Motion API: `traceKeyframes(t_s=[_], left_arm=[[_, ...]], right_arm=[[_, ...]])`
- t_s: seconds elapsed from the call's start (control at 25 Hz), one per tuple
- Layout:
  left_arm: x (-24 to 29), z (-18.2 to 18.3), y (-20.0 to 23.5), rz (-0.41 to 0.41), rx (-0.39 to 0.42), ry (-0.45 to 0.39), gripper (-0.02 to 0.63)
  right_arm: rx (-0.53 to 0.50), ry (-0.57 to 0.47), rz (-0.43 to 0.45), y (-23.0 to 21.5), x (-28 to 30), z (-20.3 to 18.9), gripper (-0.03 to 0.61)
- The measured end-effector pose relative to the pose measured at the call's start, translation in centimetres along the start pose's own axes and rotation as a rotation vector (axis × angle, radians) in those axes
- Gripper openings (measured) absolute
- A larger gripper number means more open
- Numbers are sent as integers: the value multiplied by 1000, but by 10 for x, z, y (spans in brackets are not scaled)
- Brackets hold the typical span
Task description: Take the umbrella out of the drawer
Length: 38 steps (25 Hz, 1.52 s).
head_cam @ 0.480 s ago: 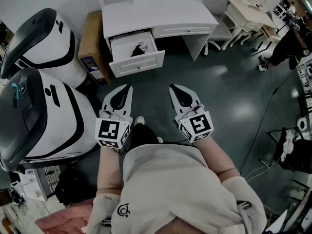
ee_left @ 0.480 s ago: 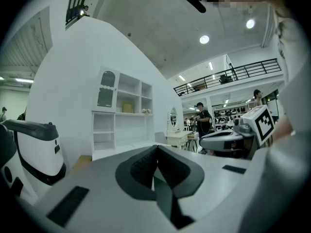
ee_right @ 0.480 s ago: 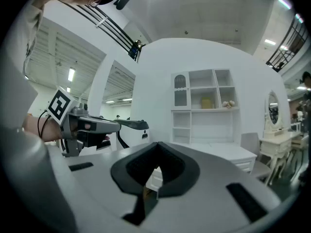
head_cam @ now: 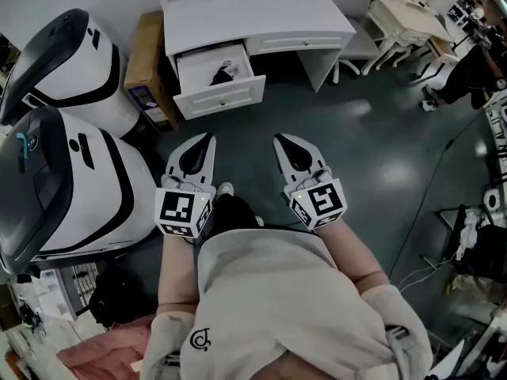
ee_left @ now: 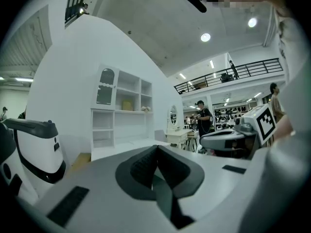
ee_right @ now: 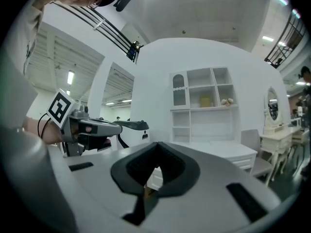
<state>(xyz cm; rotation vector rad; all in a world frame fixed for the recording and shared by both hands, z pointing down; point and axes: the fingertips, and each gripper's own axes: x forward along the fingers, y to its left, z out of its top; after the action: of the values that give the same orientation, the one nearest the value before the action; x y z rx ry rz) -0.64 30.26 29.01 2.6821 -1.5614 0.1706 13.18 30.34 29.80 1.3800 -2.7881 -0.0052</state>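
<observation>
A white desk (head_cam: 253, 14) stands ahead with its left drawer (head_cam: 220, 95) pulled open. A dark folded umbrella (head_cam: 223, 73) lies inside the drawer. My left gripper (head_cam: 209, 139) and right gripper (head_cam: 279, 140) are held side by side over the dark floor, well short of the drawer and pointing toward it. Both are shut with nothing between the jaws. The left gripper view shows its closed tips (ee_left: 156, 147) in front of the desk's white shelf unit (ee_left: 121, 115). The right gripper view shows its closed tips (ee_right: 156, 144) and the same shelf unit (ee_right: 201, 106).
Two large white-and-black machines (head_cam: 71, 54) (head_cam: 63, 180) stand on the left. A cardboard box (head_cam: 146, 62) leans beside the desk. A white chair (head_cam: 352, 22) and cream tables (head_cam: 408, 14) are at the right, with a person (head_cam: 475, 70) beyond.
The desk and drawer sit slightly higher in the head view. Both grippers keep the same pose and stay shut.
</observation>
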Motion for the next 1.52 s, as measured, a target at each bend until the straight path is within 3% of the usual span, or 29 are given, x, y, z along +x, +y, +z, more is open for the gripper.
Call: traceKeyframes(t_s=[0.28, 0.64, 0.88, 1.08, 1.28, 1.52], left_arm=[[17, -10, 7, 6, -20, 32, 12], [77, -19, 54, 13, -18, 55, 12], [142, -13, 118, -12, -34, 55, 12], [200, -8, 181, -41, 10, 69, 12], [248, -11, 229, -88, -16, 75, 12], [281, -29, 265, -122, -54, 125, 12]], right_arm=[[55, 11, -21, -20, 8, -13, 6], [54, 46, -35, -54, 69, -26, 6], [56, 70, -60, -84, 148, -25, 5], [60, 83, -99, -110, 223, -22, 5], [87, 106, -120, -135, 287, -28, 6], [92, 139, -88, -157, 341, -37, 6]])
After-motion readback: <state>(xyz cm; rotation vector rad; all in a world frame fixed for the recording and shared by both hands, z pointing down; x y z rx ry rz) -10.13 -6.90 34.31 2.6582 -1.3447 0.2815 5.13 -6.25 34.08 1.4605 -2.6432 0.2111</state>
